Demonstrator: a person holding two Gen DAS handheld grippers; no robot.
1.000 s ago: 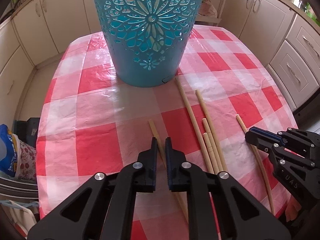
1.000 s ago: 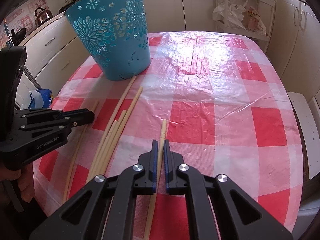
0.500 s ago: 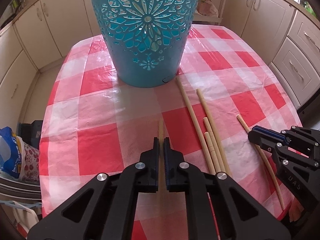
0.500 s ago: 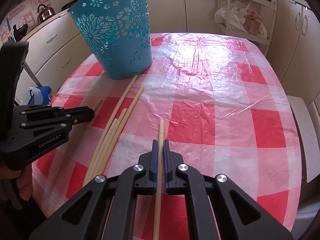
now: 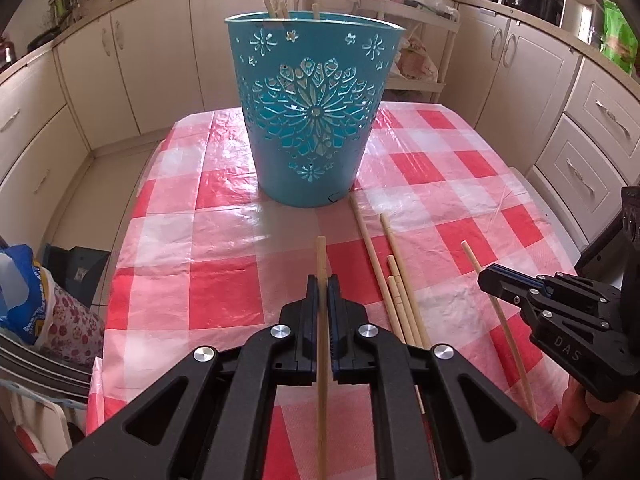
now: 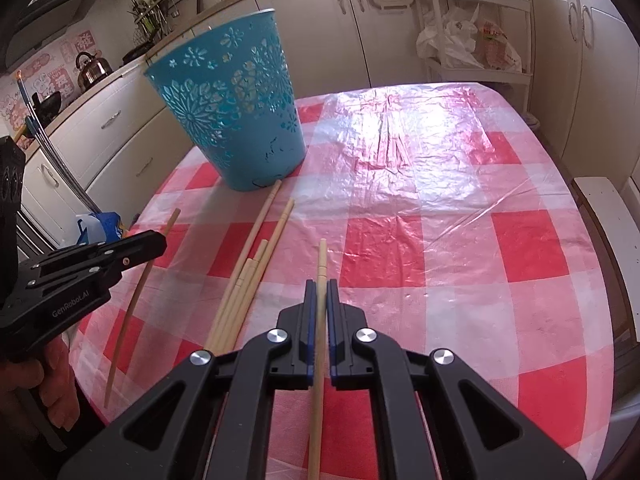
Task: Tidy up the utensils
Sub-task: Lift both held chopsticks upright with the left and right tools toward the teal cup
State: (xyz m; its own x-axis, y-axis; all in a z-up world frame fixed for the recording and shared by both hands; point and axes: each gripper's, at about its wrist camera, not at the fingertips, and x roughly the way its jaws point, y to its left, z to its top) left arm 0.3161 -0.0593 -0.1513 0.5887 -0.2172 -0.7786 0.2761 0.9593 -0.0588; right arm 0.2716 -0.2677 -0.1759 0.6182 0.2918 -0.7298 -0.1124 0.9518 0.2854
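Both chopsticks (image 5: 321, 264) lifted; basket (image 5: 312, 120) ahead

Ahead of your matt black plastic left hand-held gripper (image 5: 322, 294) stands a smooth turquoise plastic basket (image 5: 312, 120) with pierced patterns, on a glossy, wrinkled plastic-covered counter (image 5: 224, 216), beside pale, matt wooden chopsticks (image 5: 396, 280).

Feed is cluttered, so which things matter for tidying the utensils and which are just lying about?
Job:
- chopstick in left gripper
- chopstick in right gripper
- loose chopsticks on table
- blue basket

Lying about:
- kettle
- plastic bags on rack
- bag beside table
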